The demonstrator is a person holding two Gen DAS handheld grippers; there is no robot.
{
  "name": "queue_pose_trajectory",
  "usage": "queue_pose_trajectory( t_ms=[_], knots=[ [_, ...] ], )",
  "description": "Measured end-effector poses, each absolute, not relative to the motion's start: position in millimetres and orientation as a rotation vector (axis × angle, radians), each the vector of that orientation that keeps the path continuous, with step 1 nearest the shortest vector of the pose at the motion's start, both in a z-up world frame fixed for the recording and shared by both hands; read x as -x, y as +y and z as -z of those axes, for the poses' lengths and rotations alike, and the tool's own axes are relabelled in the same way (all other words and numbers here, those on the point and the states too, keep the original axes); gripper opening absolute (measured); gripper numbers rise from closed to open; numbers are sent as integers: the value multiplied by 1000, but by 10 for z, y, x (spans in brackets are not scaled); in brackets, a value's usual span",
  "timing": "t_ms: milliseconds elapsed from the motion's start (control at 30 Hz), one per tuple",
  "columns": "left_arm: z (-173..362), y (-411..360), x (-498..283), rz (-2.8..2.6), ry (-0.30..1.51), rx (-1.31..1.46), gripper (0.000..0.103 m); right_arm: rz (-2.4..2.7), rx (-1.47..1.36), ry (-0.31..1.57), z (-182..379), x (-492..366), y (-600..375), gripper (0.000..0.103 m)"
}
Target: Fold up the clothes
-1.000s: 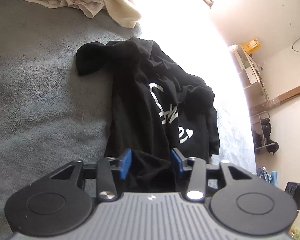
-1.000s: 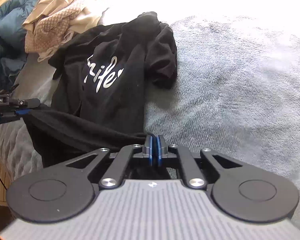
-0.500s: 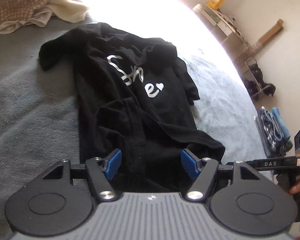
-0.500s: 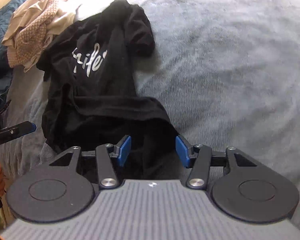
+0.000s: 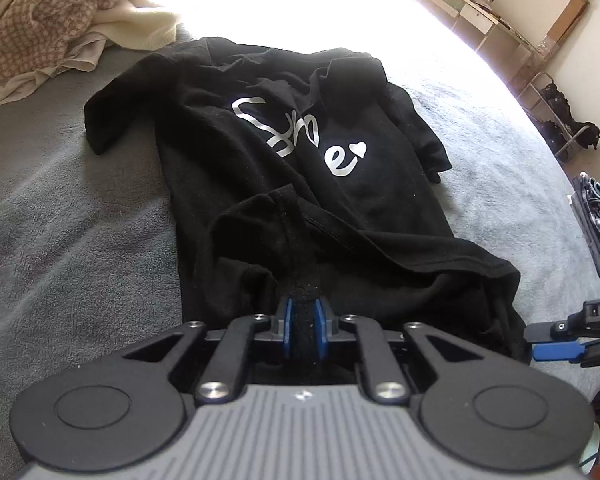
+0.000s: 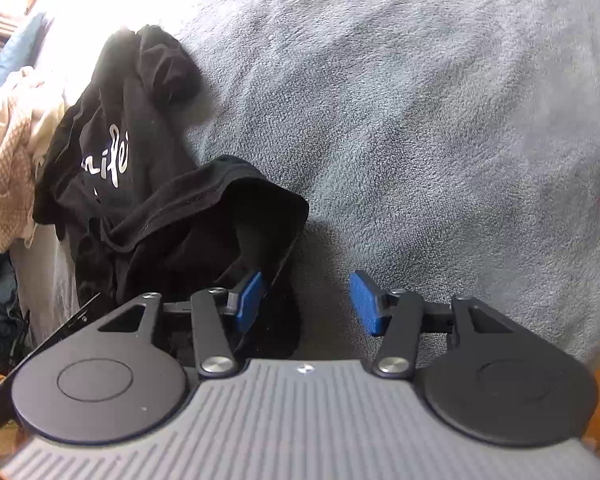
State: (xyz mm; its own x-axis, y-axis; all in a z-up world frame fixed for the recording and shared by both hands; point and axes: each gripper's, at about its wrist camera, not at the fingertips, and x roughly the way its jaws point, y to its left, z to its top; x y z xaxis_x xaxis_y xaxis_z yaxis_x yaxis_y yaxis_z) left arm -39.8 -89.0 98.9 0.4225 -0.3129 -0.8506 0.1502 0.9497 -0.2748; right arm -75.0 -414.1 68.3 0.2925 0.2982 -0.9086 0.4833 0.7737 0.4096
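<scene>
A black T-shirt (image 5: 260,184) with white lettering lies front up and creased on a grey fleece blanket (image 5: 60,220). Its bottom hem is bunched toward me. My left gripper (image 5: 302,320) is closing, and its blue pads press on a fold of that hem. In the right wrist view the T-shirt (image 6: 148,216) lies to the left. My right gripper (image 6: 308,304) stands open over the blanket (image 6: 420,120) at the shirt's near corner. Its left pad touches the fabric, and nothing is pinched. The right gripper's tip (image 5: 560,336) shows at the left view's right edge.
A heap of cream and checked clothes (image 5: 52,20) lies beyond the shirt's collar, and the heap (image 6: 8,152) is at the far left in the right wrist view. Bright sunlight washes out the blanket's far part. A shelf (image 5: 480,12) and a shoe rack (image 5: 564,128) stand past the bed's right edge.
My left gripper went from open around the hem to closed on it. My right gripper let go of the hem, opened, and moved to the shirt's corner. Both views rolled.
</scene>
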Motion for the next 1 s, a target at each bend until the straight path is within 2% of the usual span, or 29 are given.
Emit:
queue_pose_trajectory(
  t_ms=[33,100,167,267,333,400,500,633,733,800,900,1000],
  knots=[
    [-994,-897,408,306,1100,168,18,138,-749,1303,-651,746,-4153,49],
    [-995,-939,427,328,1093,161,36,125,-784,1312,-582,726,-4146,49],
    [-1003,-1013,442,337,1083,139,46,112,-806,1326,-515,707,-4128,49],
    [-1002,-1132,437,340,1069,94,47,113,-809,1347,-457,703,-4098,47],
    [-1000,-1209,426,333,1058,58,47,103,-793,1340,-469,713,-4085,33],
    [-999,-1257,415,323,1055,29,47,95,-755,1325,-517,720,-4078,8],
    [-967,-1313,394,310,1064,-10,47,97,-697,1296,-599,731,-4112,4],
    [-838,-1317,356,293,1120,-33,37,84,-680,1281,-619,705,-4165,3],
    [-807,-1231,346,277,1139,-6,26,51,-697,1292,-574,646,-4163,4],
    [-848,-1140,349,262,1153,41,11,38,-683,1295,-553,607,-4129,4],
    [-963,-928,413,228,1149,137,5,26,-637,1276,-582,570,-4104,3],
    [-1122,-668,548,147,1138,195,3,27,-575,1238,-717,571,-4170,2]
  ],
)
